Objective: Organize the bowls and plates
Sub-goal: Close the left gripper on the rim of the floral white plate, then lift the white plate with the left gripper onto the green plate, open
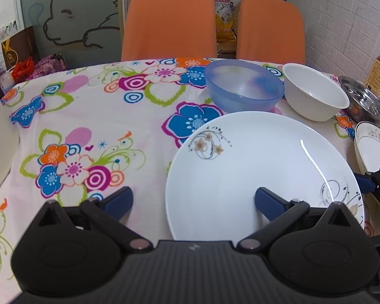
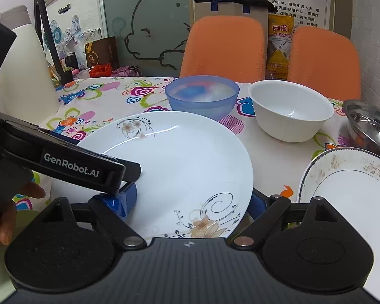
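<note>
On the surface [image 1: 93, 106], near edge: big plate [image 1: 261, 167] flat, both grippers low at its near rim. Left gripper [image 1: 193, 201] jaws spread, straddling the left rim; right gripper [image 2: 193, 202] jaws spread across the rim too, likely lining up for a lift. Blue bowl [image 2: 202, 96], white bowl [image 2: 290, 109], steel bowl [image 2: 369, 124] behind; second plate [image 2: 347, 185] right, probable stack target.

The large plate [image 1: 261, 174] is white with tan flowers and thin black swirls. One bowl [image 1: 243, 86] is translucent blue, another bowl [image 1: 314, 93] plain white, a third [image 2: 372, 124] shiny steel. The smaller plate [image 2: 347, 185] is white with faded brown blossoms. The tablecloth [image 1: 88, 131] is white with bright blue, orange, magenta flowers. Both chairs [image 1: 168, 22] are orange.
</note>
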`<state>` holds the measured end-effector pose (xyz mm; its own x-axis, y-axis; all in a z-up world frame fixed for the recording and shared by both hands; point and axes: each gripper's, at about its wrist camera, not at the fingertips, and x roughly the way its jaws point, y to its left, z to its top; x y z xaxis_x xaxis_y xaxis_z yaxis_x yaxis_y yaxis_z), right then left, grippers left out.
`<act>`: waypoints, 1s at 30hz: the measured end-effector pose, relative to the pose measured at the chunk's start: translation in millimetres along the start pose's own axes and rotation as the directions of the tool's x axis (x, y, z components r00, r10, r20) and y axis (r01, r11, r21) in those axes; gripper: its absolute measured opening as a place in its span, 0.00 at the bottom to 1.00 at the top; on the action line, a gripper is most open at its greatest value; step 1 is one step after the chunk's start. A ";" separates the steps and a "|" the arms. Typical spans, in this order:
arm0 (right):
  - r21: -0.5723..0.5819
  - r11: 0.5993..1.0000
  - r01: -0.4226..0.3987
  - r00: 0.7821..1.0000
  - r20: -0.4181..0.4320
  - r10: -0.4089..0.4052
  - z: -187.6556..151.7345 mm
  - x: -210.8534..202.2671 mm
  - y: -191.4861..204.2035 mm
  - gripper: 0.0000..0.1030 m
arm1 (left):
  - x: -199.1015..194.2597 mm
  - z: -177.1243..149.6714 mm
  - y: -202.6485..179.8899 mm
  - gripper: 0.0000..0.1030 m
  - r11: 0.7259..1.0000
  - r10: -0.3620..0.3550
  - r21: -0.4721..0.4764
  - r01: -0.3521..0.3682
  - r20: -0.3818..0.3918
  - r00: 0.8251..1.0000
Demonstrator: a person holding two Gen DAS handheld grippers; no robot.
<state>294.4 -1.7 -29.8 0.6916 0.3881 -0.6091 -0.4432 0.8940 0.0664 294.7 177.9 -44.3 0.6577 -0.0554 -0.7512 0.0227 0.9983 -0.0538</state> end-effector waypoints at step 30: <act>-0.025 0.999 -0.043 0.999 -0.009 0.043 5.2 2.8 -5.7 0.73 | -9.5 7.9 -11.3 0.59 0.997 0.019 -0.070 -0.020 -0.011 1.000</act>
<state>301.9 -4.6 -27.8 0.6667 0.4241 -0.6130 -0.4866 0.8706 0.0731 294.2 167.2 -31.4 0.6497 -0.0366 -0.7593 -0.0433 0.9954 -0.0850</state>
